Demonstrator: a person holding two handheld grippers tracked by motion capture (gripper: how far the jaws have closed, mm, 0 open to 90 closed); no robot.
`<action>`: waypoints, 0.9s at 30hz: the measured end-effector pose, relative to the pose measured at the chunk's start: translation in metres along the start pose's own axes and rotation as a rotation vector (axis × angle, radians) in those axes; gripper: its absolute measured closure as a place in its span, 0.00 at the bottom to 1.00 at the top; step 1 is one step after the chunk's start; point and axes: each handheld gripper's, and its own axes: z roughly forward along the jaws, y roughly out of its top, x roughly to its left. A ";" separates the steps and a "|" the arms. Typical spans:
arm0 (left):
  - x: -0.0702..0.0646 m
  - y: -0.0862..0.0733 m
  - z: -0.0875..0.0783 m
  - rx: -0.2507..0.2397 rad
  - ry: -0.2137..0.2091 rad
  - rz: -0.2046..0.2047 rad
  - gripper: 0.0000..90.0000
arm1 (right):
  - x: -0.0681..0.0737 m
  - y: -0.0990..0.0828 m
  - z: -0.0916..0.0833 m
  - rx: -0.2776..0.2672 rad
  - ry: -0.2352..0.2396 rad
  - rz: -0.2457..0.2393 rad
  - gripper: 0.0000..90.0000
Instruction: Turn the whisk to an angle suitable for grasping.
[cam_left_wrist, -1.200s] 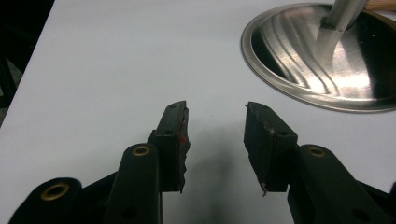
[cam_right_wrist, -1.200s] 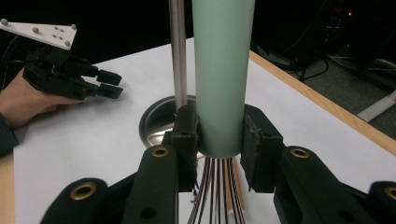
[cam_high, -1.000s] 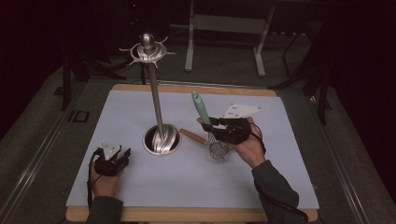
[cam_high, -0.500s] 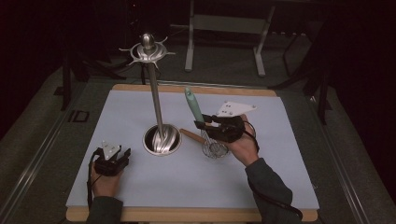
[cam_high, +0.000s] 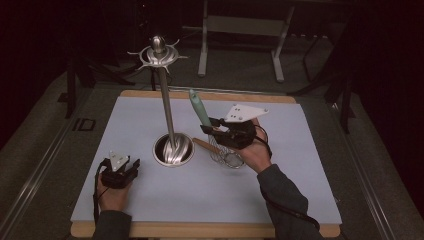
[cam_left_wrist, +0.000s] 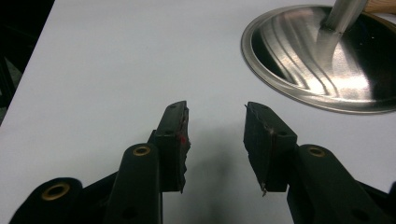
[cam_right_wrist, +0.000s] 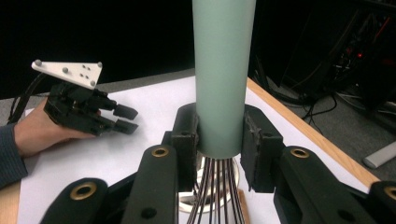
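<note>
Since a second ago the right tool (cam_high: 212, 125) has carried the whisk (cam_high: 200, 107) a little toward the stand (cam_high: 165, 100) and slightly up, tilting its pale green handle further left. Its jaws are clamped on that handle just above the wires, whose loops hang close over the surface (cam_high: 300, 165), beside the stand's round steel base (cam_left_wrist: 327, 60). Near the front left edge, the left tool (cam_left_wrist: 215, 135) rests on the surface with jaws apart and nothing between them.
</note>
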 end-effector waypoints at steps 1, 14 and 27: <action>0.000 0.000 0.000 0.000 0.000 0.000 0.67 | 0.001 0.001 0.000 -0.007 0.002 0.006 0.77; 0.000 0.000 0.000 0.001 0.001 0.002 0.67 | 0.003 0.015 0.005 -0.035 0.011 -0.013 0.77; 0.000 0.000 0.000 0.002 0.002 0.002 0.67 | 0.007 0.027 0.004 -0.058 0.014 -0.033 0.77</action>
